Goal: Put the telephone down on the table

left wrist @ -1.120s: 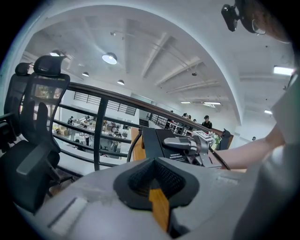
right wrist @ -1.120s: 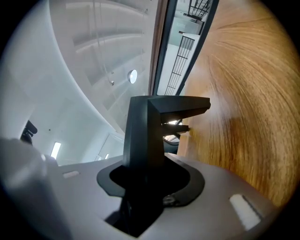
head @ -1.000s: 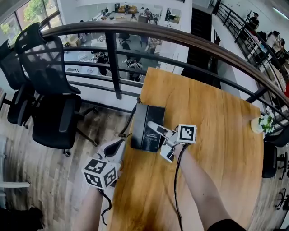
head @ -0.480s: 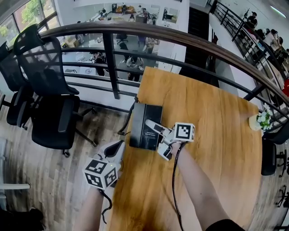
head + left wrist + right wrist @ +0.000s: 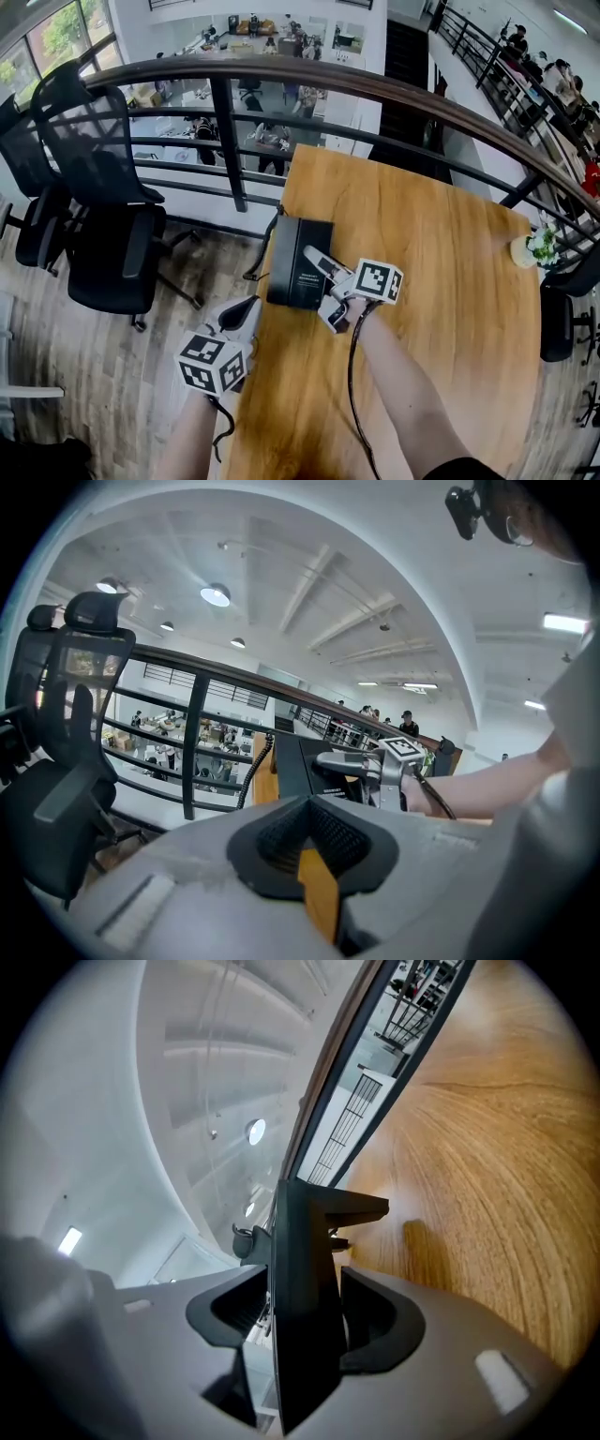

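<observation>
Head view: the telephone point(image 5: 298, 262) lies at the left edge of the table point(image 5: 441, 281), near the railing point(image 5: 375, 89). The right gripper point(image 5: 317, 286) meets its right side. The left gripper point(image 5: 242, 314) hangs off the table, over the floor; only this view shows where each gripper is.

Left gripper view: its own jaws are together with nothing between them. A coiled cord point(image 5: 255, 771) shows beside the telephone.

Right gripper view: only here can the grip be read. The telephone's edge stands between the jaws, which have just been opening. A slit of light shows beside one pad, and the tabletop lies beyond.
</observation>
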Demonstrator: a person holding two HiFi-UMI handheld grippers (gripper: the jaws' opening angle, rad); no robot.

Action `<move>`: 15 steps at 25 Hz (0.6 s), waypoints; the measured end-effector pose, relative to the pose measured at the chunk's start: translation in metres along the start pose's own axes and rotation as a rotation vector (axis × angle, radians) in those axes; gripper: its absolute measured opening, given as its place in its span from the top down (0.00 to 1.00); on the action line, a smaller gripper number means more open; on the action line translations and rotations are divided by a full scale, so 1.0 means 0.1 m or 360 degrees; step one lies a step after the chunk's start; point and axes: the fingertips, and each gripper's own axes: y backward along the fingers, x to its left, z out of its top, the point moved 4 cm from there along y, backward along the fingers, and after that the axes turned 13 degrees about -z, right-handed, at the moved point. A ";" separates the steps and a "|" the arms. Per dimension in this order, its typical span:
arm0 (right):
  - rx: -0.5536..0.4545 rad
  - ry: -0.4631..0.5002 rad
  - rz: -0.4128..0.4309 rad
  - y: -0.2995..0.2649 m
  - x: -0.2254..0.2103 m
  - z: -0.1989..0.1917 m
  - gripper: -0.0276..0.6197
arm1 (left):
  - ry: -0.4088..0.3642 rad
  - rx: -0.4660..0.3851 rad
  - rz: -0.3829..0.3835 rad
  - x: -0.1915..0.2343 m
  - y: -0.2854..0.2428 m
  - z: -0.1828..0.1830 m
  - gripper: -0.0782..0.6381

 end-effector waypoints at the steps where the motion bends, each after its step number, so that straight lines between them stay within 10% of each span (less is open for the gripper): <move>1: -0.0032 -0.0014 -0.0010 0.02 -0.01 0.01 0.58 | -0.0002 -0.0002 0.0002 -0.01 0.01 0.00 0.89; 15: -0.0136 0.0057 -0.0214 0.28 -0.04 -0.06 0.42 | 0.0003 -0.0038 0.0011 -0.20 0.21 0.04 0.89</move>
